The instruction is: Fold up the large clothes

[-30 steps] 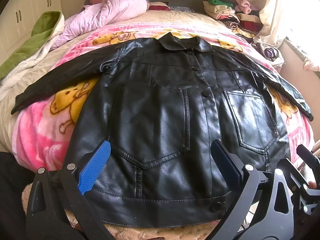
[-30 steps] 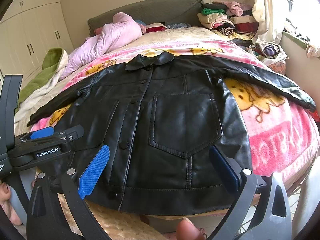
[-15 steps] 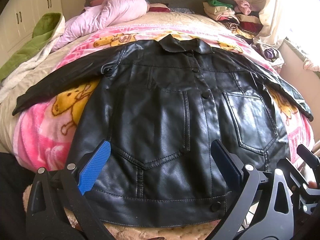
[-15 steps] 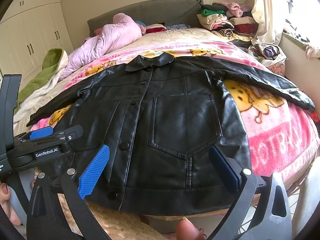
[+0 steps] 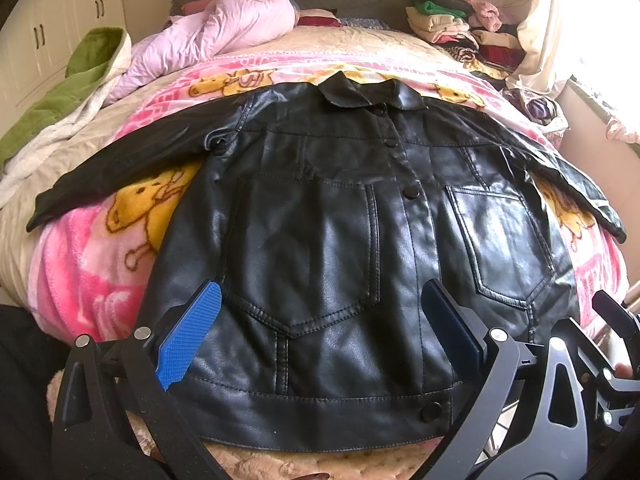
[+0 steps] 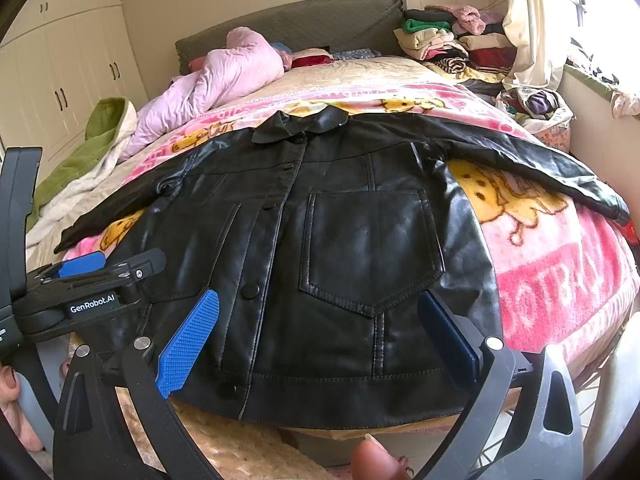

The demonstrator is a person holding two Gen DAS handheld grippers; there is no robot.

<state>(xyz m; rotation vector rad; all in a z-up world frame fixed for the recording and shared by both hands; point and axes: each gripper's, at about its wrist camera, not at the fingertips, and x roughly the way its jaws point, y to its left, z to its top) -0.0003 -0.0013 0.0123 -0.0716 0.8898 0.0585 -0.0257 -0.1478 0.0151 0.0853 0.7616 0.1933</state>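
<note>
Only in the right wrist view, left tongs (image 6: 80, 264) beside black jacket (image 6: 360, 248).

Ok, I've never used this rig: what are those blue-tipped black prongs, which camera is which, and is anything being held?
Each picture comes from a camera on a hand-held gripper, looking out along its two fingers. One view belongs to the left hand-held gripper, the other to the right hand-held gripper; the right view also catches the left tool at its left edge. Both are open and hold nothing. In front lies a black leather jacket, buttoned, face up, sleeves spread, on a pink cartoon blanket covering the bed. Folded clothes are stacked by the headboard.
</note>
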